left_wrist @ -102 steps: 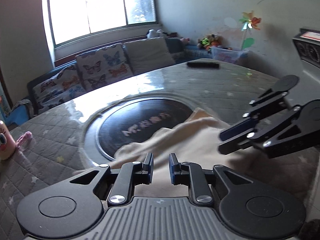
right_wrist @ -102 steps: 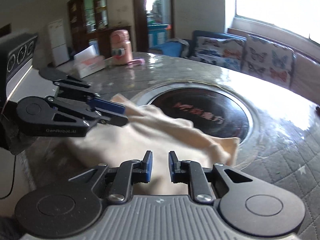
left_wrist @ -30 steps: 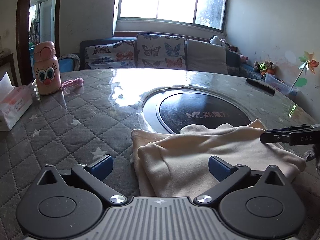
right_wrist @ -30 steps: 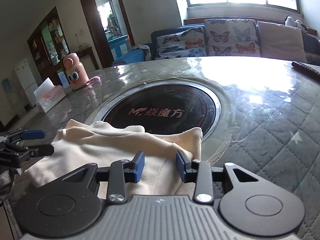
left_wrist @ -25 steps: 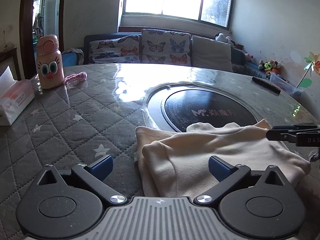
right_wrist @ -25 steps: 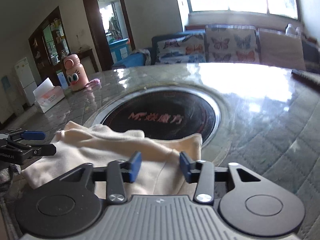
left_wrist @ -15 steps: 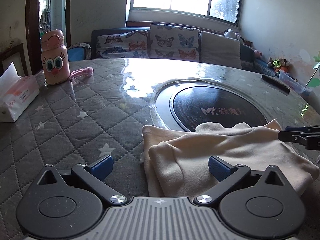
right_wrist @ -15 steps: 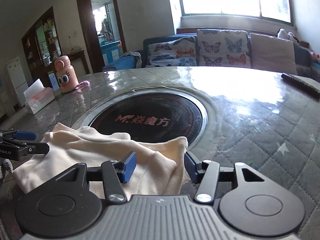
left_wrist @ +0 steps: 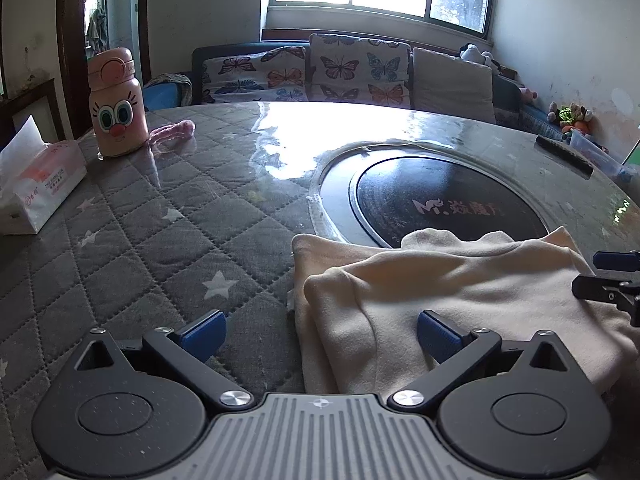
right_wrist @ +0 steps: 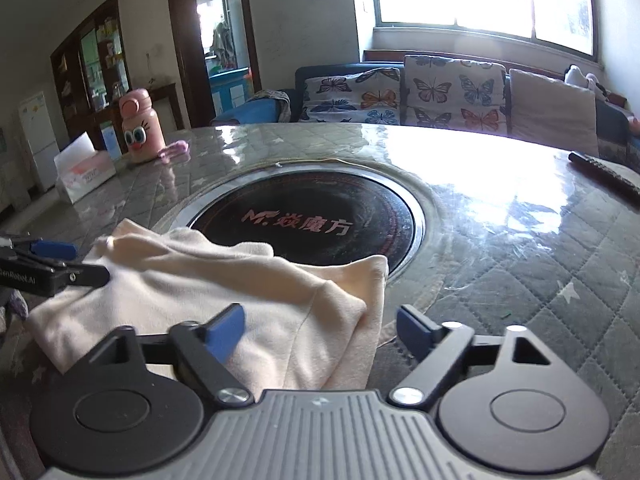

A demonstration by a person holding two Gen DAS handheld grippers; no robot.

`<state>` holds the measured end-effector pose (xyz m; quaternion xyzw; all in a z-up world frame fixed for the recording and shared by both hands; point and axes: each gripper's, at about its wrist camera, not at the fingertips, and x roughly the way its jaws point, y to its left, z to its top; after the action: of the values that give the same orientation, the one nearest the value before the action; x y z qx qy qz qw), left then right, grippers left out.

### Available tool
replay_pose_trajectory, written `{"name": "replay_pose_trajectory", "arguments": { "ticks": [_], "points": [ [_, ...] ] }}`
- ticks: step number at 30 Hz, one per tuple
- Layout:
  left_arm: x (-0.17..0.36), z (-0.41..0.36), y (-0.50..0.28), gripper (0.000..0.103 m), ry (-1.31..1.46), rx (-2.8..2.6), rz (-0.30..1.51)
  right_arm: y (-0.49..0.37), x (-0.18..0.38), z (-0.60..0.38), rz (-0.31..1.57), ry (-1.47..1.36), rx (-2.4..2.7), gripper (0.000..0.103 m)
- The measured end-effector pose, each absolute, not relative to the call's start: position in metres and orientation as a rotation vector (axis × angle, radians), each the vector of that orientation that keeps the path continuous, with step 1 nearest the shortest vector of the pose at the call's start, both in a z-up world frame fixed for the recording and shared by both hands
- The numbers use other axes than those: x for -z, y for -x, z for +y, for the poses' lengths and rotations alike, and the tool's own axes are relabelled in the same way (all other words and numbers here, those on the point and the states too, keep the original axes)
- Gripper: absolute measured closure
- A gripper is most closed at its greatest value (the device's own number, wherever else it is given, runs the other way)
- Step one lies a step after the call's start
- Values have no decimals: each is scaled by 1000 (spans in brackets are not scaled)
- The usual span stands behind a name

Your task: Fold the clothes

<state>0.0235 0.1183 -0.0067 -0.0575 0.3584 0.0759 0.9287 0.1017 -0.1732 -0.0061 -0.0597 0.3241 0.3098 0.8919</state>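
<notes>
A cream garment (left_wrist: 440, 292) lies folded in layers on the quilted grey table, its far edge over the rim of the black round hob. In the right wrist view the garment (right_wrist: 224, 292) lies low and left. My left gripper (left_wrist: 320, 330) is open and empty, its fingers wide apart over the garment's left end. My right gripper (right_wrist: 320, 332) is open and empty over the garment's right end. Each gripper's tip shows at the edge of the other's view, the right one (left_wrist: 612, 276) and the left one (right_wrist: 52, 264).
The black hob (left_wrist: 440, 200) is set in the table's middle. A pink bottle with a face (left_wrist: 116, 108), a pink band (left_wrist: 172, 130) and a tissue box (left_wrist: 36, 188) stand at the left. A black remote (left_wrist: 564, 156) lies at the far right. A sofa is behind.
Both grippers, shut 3.4 s ago, now stand open. The right gripper's fingers have spread wider over the last second. Both have drawn back a little from the garment, which lies still.
</notes>
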Motion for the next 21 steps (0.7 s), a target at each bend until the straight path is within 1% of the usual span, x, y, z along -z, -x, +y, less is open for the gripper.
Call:
{"name": "replay_pose_trajectory", "arguments": {
  "ticks": [3, 5, 8, 10, 15, 21],
  "points": [
    [8, 120, -22, 0, 122, -159, 736, -99, 8, -169, 672, 160, -631, 11],
    [7, 121, -20, 0, 125, -164, 735, -97, 7, -168, 666, 175, -619, 10],
    [2, 120, -13, 0, 121, -170, 722, -89, 2, -165, 634, 208, -607, 6],
    [0, 120, -7, 0, 116, -176, 715, -80, -4, -164, 597, 233, -607, 0],
    [-1, 118, 11, 0, 96, -185, 712, -56, -13, -152, 517, 304, -644, 0],
    [0, 112, 28, 0, 65, -190, 699, -31, -10, -129, 467, 397, -705, 0]
  ]
}}
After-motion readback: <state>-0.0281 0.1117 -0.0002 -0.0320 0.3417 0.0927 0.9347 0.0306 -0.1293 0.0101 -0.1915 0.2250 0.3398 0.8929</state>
